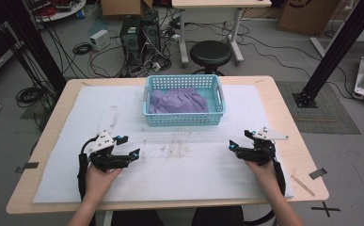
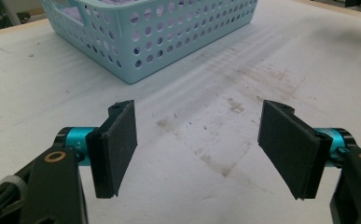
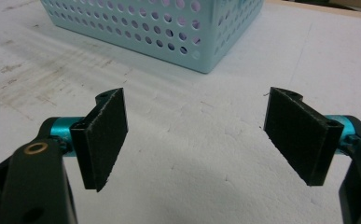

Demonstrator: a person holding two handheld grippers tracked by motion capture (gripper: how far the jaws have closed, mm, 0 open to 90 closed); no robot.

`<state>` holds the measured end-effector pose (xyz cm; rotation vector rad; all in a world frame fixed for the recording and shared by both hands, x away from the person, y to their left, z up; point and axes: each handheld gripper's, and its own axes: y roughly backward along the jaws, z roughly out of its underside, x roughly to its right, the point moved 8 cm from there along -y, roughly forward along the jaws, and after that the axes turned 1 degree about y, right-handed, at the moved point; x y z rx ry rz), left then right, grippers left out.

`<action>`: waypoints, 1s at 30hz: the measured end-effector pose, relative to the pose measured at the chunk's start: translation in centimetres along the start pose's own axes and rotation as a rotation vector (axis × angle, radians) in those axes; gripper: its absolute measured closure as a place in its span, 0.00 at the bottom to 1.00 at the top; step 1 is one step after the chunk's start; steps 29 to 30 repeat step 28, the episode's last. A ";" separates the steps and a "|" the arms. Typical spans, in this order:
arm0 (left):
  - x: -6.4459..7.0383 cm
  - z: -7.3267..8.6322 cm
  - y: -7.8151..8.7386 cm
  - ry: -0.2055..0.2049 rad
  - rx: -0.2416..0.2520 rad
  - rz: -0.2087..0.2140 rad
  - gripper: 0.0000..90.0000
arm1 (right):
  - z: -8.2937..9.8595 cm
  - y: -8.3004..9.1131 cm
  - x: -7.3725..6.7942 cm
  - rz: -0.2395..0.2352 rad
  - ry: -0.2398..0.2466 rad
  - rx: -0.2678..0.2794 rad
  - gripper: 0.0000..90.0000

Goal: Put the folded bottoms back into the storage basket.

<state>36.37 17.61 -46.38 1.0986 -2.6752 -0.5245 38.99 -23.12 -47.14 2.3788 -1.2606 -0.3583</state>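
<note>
Cloth pickup pending: purple cloth [image 1: 178,101] sits in blue basket [image 1: 184,118], ahead of and between both grippers.
Left gripper [image 1: 127,147] and right gripper [image 1: 240,140] are held with jaws wide apart, empty, over the white mat [image 1: 184,165]; basket rim should be cleared before cloth is pinched.

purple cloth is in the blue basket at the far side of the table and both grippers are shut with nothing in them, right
Not quite. The purple cloth does lie in the blue basket at the far side, but both grippers are open, not shut. The left gripper view and right gripper view each show the jaws standing wide apart, with nothing between them.
</note>
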 end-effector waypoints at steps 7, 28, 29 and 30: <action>0.0 0.0 0.0 0.001 0.001 0.000 0.31 | 0.0 0.0 0.1 0.000 -0.001 0.004 0.25; 0.0 0.0 0.0 0.007 0.000 -0.005 0.31 | 0.0 0.0 0.1 -0.001 -0.004 0.003 0.25; 0.0 0.0 0.0 0.007 0.000 -0.005 0.31 | 0.0 0.0 0.1 -0.001 -0.004 0.003 0.25; 0.0 0.0 0.0 0.007 0.000 -0.005 0.31 | 0.0 0.0 0.1 -0.001 -0.004 0.003 0.25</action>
